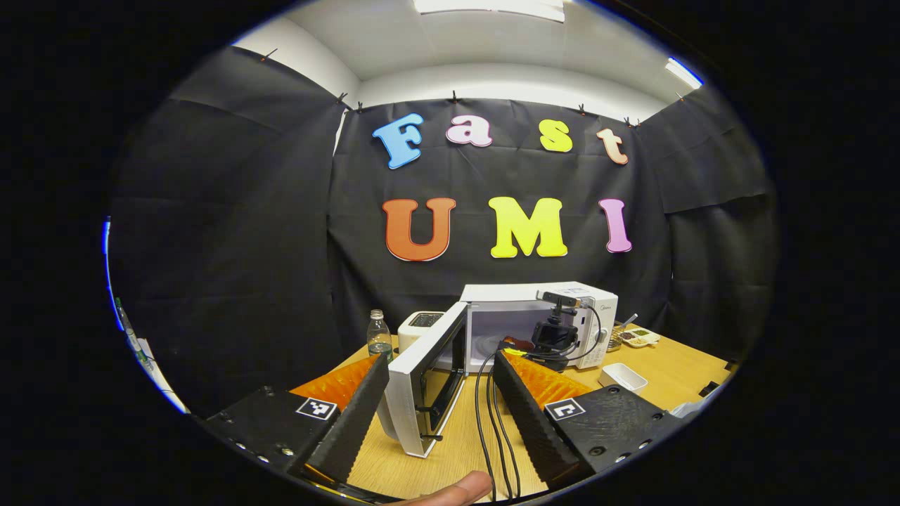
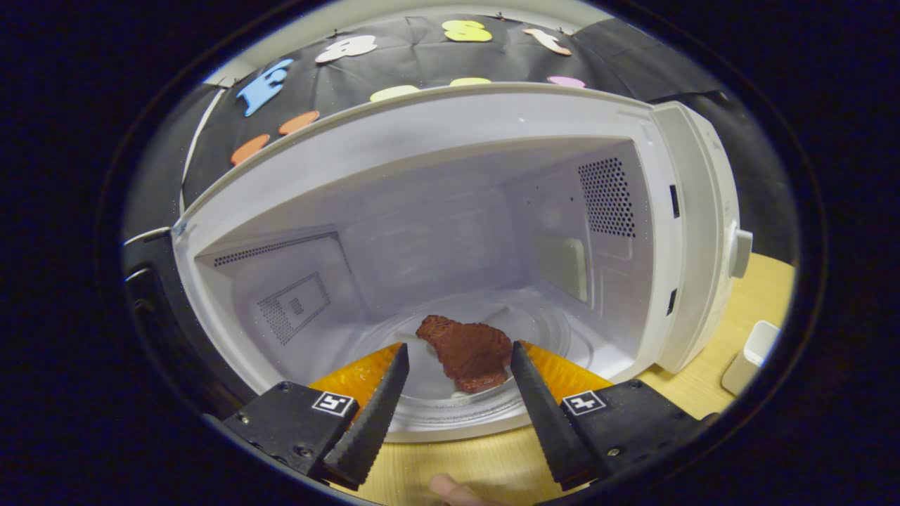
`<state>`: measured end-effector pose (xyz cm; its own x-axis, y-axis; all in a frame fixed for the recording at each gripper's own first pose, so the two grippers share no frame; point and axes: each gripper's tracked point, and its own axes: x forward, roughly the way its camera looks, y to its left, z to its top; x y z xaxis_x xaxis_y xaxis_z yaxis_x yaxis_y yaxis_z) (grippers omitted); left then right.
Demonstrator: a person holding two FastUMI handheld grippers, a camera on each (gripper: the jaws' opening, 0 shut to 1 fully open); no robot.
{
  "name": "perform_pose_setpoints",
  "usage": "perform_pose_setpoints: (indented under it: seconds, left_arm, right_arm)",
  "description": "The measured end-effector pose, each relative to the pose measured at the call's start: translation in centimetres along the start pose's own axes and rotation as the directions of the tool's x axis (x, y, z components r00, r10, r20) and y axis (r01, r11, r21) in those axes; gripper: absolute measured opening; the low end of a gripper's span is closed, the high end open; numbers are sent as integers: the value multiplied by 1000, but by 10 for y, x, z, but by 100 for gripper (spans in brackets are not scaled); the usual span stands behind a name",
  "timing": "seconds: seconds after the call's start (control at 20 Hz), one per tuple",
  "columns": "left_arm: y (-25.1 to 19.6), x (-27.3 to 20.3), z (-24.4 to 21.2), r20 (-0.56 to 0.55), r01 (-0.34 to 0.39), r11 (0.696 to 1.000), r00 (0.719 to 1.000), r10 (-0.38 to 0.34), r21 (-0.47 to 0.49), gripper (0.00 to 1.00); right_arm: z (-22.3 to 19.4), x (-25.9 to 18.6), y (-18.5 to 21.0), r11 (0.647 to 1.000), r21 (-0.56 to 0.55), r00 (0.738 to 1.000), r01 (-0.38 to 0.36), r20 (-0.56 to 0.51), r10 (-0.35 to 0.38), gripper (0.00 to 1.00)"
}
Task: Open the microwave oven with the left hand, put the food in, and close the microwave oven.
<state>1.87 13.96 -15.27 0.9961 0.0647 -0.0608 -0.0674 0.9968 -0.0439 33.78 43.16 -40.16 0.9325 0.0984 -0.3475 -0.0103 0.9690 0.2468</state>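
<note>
1 brown food piece (image 2: 467, 351) lies, seemingly lengthwise front-to-back, inside the microwave (image 2: 436, 211).

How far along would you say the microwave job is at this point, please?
The microwave door stands open, and the food lies on the glass turntable inside. The right gripper is open at the cavity mouth, its fingers apart and off the food. The left gripper is open near the door; closing remains.
</note>
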Motion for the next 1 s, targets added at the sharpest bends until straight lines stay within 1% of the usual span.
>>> perform_pose_setpoints:
  seconds: [0.15,0.2,0.25,0.3,0.35,0.45,0.55,0.6,0.7,0.75,0.8,0.85,0.9,0.95,1.0]
  left_arm:
    - [10,-1,-5,-16,-12,1000,1000,12,-4,92]
    - [14,-3,-7,-24,-14,1000,1000,14,-7,92]
    - [18,-4,-7,-23,-14,1000,1000,14,-9,92]
    - [24,-4,-5,-23,-19,1000,1000,18,-11,92]
    - [29,-3,-4,-25,-22,1000,999,21,-14,92]
    - [41,-2,-5,-31,-36,999,999,36,-17,92]
    - [49,-2,-2,-30,-41,999,999,41,-11,92]
    - [53,-3,1,-26,-41,999,999,41,-18,92]
    - [57,-1,0,-29,-41,999,999,40,-29,92]
    - [61,0,-1,-35,-48,999,998,47,-26,92]
    - [65,2,-2,-32,-46,999,998,45,-20,92]
    - [66,2,-1,-23,-23,999,999,22,-28,92]
    - [61,1,1,-14,10,999,1000,-11,-42,81]
    - [64,4,-2,-9,21,998,1000,-22,-56,81]
    - [70,5,-8,-19,13,998,1000,-14,-62,92]
  right_arm:
    - [11,-22,-1,998,-4,998,-56,12,56,93]
    - [16,-33,-2,997,-12,997,-75,-4,75,93]
    - [21,-44,1,993,-12,993,-115,-15,115,94]
    - [31,-57,1,989,-19,989,-150,-18,150,87]
    - [41,-71,-4,985,-35,986,-167,-16,167,94]
    - [65,-102,-15,979,-60,981,-194,11,195,95]
    - [83,-135,-31,973,-94,977,-209,26,212,95]
    - [89,-154,-37,969,-102,974,-223,19,226,87]
    - [110,-195,-53,963,-123,968,-241,37,248,87]
    - [123,-215,-61,960,-146,966,-240,58,251,98]
    - [134,-235,-71,957,-173,966,-232,74,248,98]
    - [144,-254,-82,956,-193,966,-221,89,242,98]
    - [151,-275,-91,952,-206,964,-226,90,248,98]
    - [159,-297,-95,945,-217,959,-245,92,269,98]
    - [171,-319,-105,943,-222,955,-247,108,275,98]
